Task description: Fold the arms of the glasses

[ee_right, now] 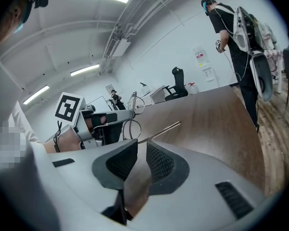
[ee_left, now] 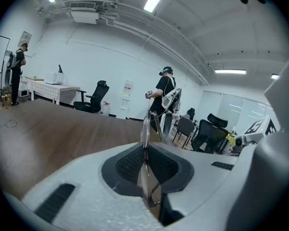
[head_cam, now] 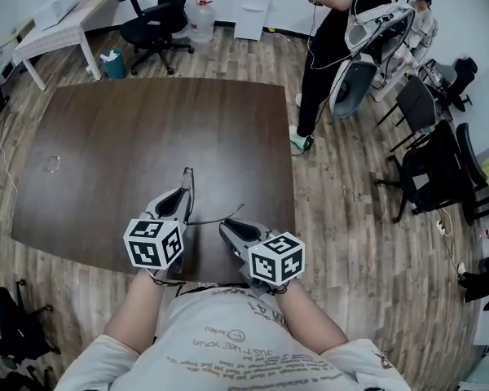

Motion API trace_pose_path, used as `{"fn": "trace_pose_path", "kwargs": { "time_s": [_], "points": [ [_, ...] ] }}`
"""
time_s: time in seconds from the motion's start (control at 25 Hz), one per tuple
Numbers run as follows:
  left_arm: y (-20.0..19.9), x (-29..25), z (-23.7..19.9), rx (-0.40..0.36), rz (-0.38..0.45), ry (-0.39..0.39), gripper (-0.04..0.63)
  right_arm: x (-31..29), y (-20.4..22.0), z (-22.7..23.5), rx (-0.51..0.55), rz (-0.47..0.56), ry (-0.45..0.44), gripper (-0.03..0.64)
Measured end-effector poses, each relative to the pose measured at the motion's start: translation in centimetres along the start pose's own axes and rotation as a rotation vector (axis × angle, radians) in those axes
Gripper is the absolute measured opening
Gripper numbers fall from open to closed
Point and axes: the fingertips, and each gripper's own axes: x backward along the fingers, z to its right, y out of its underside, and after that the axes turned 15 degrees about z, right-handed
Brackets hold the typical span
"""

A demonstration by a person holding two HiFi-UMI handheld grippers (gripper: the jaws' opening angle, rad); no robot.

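The glasses are thin-rimmed and held edge-up above the dark wooden table, near its front edge. My left gripper is shut on their front frame; in the left gripper view the rim stands pinched between the black pads. One thin arm sticks out to the right. My right gripper sits just below that arm's tip. In the right gripper view the jaws stand a narrow gap apart, and the arm reaches down to their tips without being clamped.
A small wire-like object lies on the table at the left. A person with equipment stands beyond the table's far right corner. Office chairs crowd the right side, and a white table and a black chair stand at the back left.
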Motion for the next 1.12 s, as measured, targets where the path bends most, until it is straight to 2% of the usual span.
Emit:
{"fn": "trace_pose_path", "kwargs": {
  "time_s": [0.12,0.36,0.72,1.12],
  "points": [
    [0.6,0.2,0.9,-0.022,-0.015,0.022,0.042,0.2,-0.2,0.0,0.002,0.009,0.009,0.066],
    [1.7,0.6,3.3,-0.132,-0.043,0.098,0.041,0.4,-0.3,0.0,0.005,0.02,0.021,0.066],
    [3.5,0.9,6.6,-0.246,-0.08,0.204,0.041,0.9,-0.3,-0.3,0.011,0.029,0.025,0.057],
    [4.8,1.5,8.0,-0.275,-0.11,0.264,0.043,0.8,-0.1,-0.8,0.015,0.035,0.016,0.051]
  ]
}}
